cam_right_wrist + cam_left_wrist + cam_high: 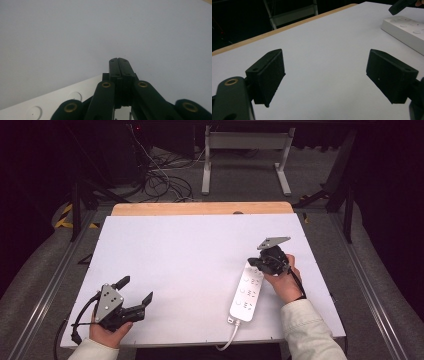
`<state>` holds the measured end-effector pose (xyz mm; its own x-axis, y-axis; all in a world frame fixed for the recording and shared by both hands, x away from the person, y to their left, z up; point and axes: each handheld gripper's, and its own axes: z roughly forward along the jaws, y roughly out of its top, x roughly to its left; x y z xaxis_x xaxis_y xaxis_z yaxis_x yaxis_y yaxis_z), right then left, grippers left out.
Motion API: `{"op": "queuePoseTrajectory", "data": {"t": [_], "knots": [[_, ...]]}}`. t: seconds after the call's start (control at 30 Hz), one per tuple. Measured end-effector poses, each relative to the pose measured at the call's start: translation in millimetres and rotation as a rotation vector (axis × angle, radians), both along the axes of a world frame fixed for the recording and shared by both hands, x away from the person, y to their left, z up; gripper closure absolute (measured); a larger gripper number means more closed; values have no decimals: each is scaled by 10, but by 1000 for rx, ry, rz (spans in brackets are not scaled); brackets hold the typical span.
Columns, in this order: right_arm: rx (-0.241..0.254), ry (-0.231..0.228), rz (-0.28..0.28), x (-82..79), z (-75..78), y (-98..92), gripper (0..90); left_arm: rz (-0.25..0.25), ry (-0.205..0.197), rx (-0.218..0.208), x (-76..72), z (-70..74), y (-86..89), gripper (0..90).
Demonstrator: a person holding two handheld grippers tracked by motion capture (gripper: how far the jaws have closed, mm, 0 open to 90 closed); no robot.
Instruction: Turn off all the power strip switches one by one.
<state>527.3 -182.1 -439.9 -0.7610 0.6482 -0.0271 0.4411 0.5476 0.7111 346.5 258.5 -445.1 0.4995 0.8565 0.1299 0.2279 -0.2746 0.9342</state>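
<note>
Power strip (247, 292) lies flat on the white worktop (190, 255), toward its right edge, long axis running from the near edge away from me and leaning slightly right. Its white cable (227, 340) drops over the near edge beside my right sleeve.

Right gripper (256, 262): I hold it over the far end of the strip, jaws pressed together with nothing between them. In the right gripper view the closed tips (121, 65) jut past the strip's far end, with bare worktop beyond. My reading: closed like this, the jaws act as one blunt finger, suited to pressing a switch or nudging the strip rather than lifting it. Whether the tips touch the strip, I cannot tell; the gripper body and my hand (284, 282) cover that spot in the high view.

Left gripper (134, 295): parked near the near left corner of the worktop, jaws spread wide and empty, well apart from the strip. In the left gripper view it faces across the worktop toward the strip (405, 31), probably on standby to steady it.

Hard to make out: any switch at the strip's far end is hidden under the right gripper. The socket faces are too small to read. The cable's plug end is cut off at the bottom of the high view.
</note>
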Motion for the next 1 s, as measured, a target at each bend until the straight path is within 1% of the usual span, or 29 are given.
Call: {"op": "queuePoseTrajectory", "data": {"t": [0.1,0.33,0.47,0.6,0.8,1.0], "knots": [[-9,14,6,5,-17,11,900,-1,0,0,-1,0,-1,157],[-45,27,12,11,-55,39,900,-2,0,1,-1,0,1,157],[-52,35,15,10,-71,54,900,-3,0,2,-2,0,2,157],[-55,34,14,8,-71,60,900,-3,0,3,-2,0,1,157],[-46,43,11,17,-86,51,900,-2,0,1,-2,0,-2,157],[-54,43,9,11,-97,61,900,-3,1,3,-4,0,0,157]]}}
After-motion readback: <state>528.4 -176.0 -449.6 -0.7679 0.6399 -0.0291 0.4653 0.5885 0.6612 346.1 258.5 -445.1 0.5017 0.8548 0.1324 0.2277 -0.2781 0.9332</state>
